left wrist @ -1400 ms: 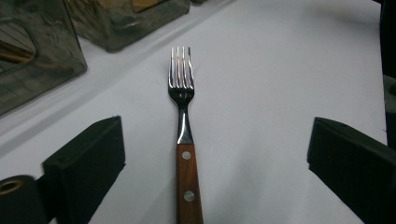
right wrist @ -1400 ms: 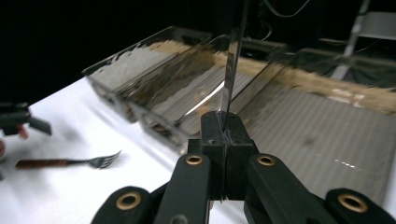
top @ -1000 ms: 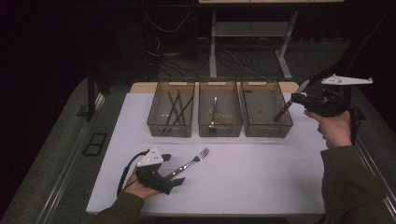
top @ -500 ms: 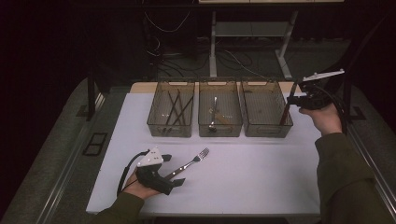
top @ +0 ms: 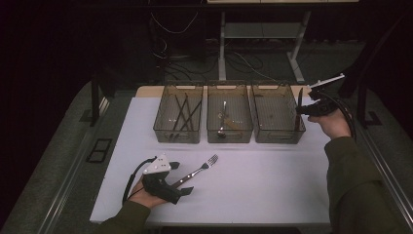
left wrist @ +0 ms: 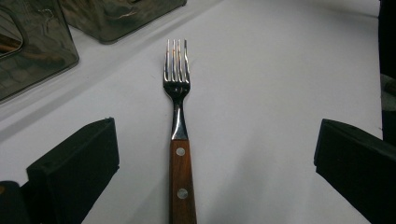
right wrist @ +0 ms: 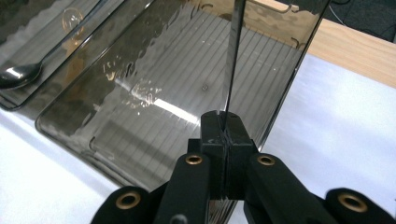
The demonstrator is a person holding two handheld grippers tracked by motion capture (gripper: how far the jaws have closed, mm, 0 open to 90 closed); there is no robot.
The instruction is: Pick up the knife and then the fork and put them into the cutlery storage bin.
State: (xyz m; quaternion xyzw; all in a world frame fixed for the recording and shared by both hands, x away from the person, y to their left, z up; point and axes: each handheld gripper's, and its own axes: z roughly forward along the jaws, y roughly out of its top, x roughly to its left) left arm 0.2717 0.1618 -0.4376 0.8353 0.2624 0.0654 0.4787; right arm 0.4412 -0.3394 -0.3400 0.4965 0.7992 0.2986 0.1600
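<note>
A wooden-handled fork [top: 197, 170] [left wrist: 177, 116] lies on the white table between the jaws of my left gripper [top: 181, 178] [left wrist: 217, 135], which rests open around the handle without touching it. At the far right, my right gripper [top: 304, 108] [right wrist: 225, 119] is shut on a thin knife [top: 299, 105] [right wrist: 233, 60]. The blade stands up out of the jaws, over the right edge of the right-hand clear bin [top: 278, 139] [right wrist: 177, 93].
Three clear bins stand in a row at the back: the left bin [top: 160, 130] holds dark sticks and the middle bin [top: 212, 134] holds a spoon [right wrist: 18, 74] and other cutlery. A wooden strip [right wrist: 355, 56] borders the far table edge.
My right gripper has come down and leftward with the knife, to the right bin's edge. The left gripper and the fork have not moved.
</note>
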